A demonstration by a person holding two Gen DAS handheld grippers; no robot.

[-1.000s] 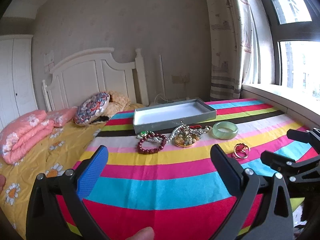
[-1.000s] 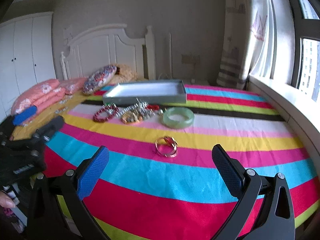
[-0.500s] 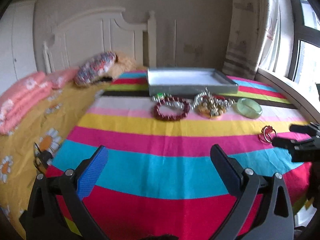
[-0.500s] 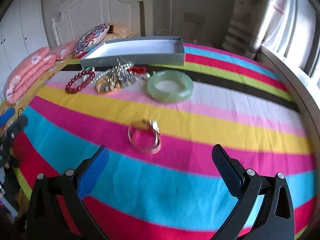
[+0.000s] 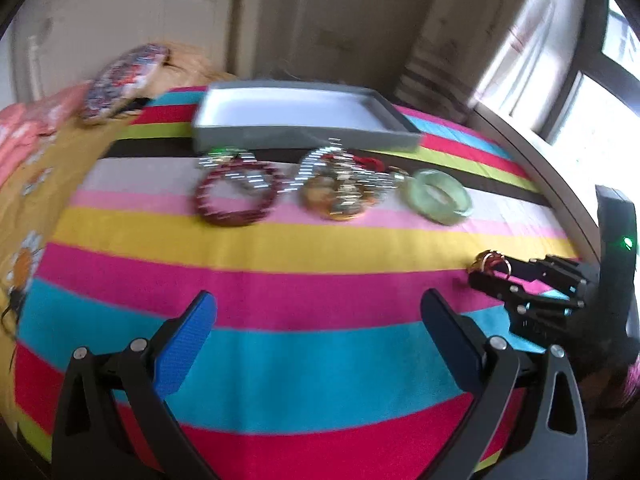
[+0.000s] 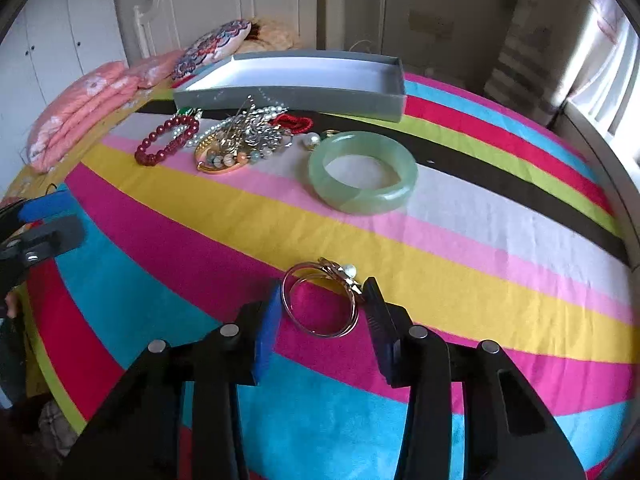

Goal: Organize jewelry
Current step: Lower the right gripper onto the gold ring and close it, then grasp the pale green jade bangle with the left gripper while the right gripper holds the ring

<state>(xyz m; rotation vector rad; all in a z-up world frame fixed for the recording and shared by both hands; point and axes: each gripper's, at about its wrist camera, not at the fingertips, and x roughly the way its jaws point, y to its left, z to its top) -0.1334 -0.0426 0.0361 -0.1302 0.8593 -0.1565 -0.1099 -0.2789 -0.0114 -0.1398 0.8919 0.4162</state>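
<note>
Left gripper (image 5: 316, 334): jaws spread wide, nothing between, low over the striped cloth (image 6: 460, 248).
Red bead bracelet (image 6: 168, 140): at ten o'clock from the gold ring, beside the tangled jewelry pile (image 6: 244, 140).
Grey tray (image 6: 296, 80): at twelve, behind the pile.
Green bangle (image 6: 363, 173): at one o'clock, flat on the cloth.
Gold ring (image 6: 320, 304): between the right pads.
Right gripper (image 6: 322, 310): jaws closing, pads touching the ring's sides.

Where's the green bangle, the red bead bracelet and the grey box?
green bangle (image 6: 362, 196), right wrist view, on its near rim.
red bead bracelet (image 6: 149, 155), right wrist view, on the near beads.
grey box (image 6: 288, 98), right wrist view, on its front wall.
</note>
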